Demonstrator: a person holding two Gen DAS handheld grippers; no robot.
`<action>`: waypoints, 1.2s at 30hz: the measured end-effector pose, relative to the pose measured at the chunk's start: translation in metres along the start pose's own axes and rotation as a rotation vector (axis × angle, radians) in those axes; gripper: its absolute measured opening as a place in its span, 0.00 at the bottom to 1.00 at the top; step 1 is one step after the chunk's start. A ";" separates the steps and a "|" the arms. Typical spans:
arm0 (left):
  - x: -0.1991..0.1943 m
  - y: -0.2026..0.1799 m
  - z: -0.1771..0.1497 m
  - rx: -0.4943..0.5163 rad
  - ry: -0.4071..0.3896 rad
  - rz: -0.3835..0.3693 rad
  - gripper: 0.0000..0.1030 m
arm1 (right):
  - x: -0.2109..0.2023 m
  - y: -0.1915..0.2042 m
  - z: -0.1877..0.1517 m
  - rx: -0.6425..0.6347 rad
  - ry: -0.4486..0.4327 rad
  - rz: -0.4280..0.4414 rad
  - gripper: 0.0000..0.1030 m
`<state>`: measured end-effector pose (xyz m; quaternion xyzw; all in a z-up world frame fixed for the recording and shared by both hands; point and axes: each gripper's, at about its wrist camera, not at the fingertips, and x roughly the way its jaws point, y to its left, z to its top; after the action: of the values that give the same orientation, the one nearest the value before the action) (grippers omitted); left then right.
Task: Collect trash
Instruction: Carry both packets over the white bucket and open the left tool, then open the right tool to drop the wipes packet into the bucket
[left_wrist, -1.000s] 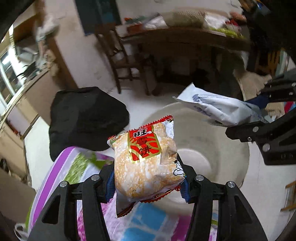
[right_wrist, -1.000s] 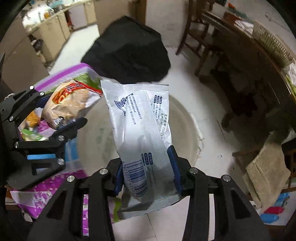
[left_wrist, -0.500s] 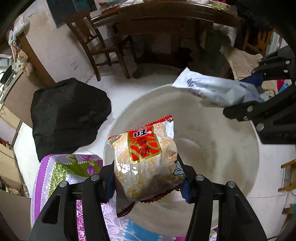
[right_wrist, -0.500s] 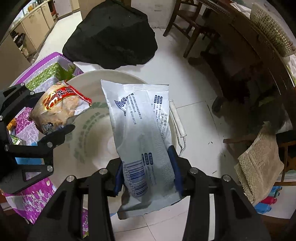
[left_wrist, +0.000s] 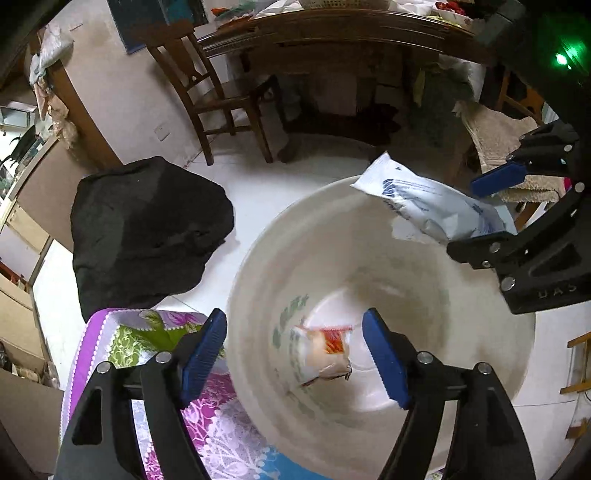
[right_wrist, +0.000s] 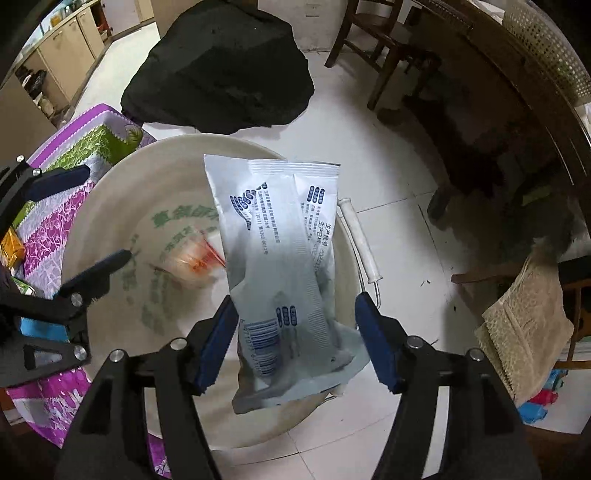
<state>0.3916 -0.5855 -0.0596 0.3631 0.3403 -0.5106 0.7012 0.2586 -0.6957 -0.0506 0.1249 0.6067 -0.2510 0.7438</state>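
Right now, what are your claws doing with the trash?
Both claws opening over the white bucket. Left claw empty, snack packet blurred inside the bucket. White wrapper loose between right claw pads. Nothing in the way.

A black bag (left_wrist: 147, 229) sits near a wooden chair (left_wrist: 207, 85) and table (left_wrist: 332, 33).

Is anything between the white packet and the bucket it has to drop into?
Nothing visible. The white packet hangs between the opening jaws of the right gripper, directly over the open bucket, where only the snack bag is.
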 end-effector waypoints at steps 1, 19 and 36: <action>-0.001 0.000 -0.001 0.001 -0.001 0.004 0.74 | -0.001 -0.001 0.000 0.004 -0.004 0.004 0.61; -0.010 -0.001 -0.014 -0.006 -0.010 0.029 0.74 | 0.000 0.006 -0.007 -0.020 -0.022 -0.016 0.67; -0.097 0.016 -0.130 -0.330 -0.272 0.356 0.81 | -0.090 0.082 -0.110 -0.036 -0.713 0.089 0.68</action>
<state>0.3688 -0.4251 -0.0409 0.2260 0.2524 -0.3610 0.8688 0.1975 -0.5526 0.0007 0.0425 0.3072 -0.2353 0.9211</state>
